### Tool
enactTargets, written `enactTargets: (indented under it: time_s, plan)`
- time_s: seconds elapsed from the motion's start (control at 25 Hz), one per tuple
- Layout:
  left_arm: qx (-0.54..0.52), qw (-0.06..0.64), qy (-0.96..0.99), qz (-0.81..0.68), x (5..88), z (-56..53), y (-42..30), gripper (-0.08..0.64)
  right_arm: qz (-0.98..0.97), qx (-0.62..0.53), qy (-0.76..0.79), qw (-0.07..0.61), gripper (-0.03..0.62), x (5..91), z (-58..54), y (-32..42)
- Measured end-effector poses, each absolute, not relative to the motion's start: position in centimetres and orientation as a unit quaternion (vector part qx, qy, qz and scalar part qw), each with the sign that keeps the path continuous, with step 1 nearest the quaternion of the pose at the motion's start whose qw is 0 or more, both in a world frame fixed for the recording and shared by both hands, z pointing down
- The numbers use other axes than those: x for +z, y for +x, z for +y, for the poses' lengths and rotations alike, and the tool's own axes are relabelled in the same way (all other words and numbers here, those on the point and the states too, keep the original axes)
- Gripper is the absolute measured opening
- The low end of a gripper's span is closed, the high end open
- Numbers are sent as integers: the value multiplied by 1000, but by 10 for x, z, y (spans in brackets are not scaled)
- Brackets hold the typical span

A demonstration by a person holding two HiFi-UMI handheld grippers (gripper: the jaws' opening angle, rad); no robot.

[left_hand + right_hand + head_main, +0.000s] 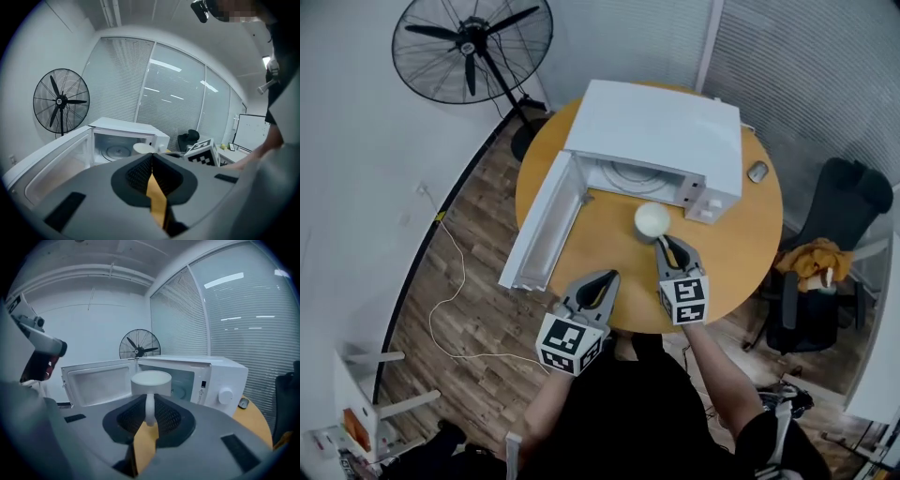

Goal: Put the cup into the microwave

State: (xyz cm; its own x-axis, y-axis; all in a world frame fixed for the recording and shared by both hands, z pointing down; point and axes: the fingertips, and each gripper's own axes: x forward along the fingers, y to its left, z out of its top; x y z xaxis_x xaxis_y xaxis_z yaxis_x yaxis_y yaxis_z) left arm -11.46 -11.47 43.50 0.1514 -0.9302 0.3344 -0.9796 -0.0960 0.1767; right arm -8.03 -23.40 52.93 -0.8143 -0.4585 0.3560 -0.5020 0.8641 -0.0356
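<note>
Cup [652,219]: cream-white
Microwave [661,131]: white, door included
Table [741,234]: honey-orange wood
Floor [478,281]: brown planks
Fan [472,47]: black
Left gripper [605,277]: grey, black pads
Right gripper [662,244]: grey — cube with black-and-white squares
Chair [853,192]: black — mustard cloth

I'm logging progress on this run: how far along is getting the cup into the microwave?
Done: the microwave door stands open and the right tool is shut on the handle of the cup. In hand: the cup is held before the open cavity, outside it. Left: set it inside and let go. The left tool is shut and empty.
</note>
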Motion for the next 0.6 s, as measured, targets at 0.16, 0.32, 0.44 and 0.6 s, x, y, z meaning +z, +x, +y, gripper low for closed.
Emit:
enactTargets:
  time_s: [0.16, 0.32, 0.44, 0.6]
  plan:
    - [59, 179, 717, -671, 428, -128, -117, -2, -954, 57, 239, 174, 57, 549, -268, -106]
    - [55, 183, 698, -691, 430, -138, -121, -2, -957, 56, 225, 176, 57, 568, -293, -129]
    - [57, 185, 686, -702, 434, -148, -123, -2, -958, 47, 217, 181, 58, 582, -309, -145]
    - [61, 188, 671, -714, 444, -161, -128, -2, -957, 39, 222, 181, 58, 594, -333, -162]
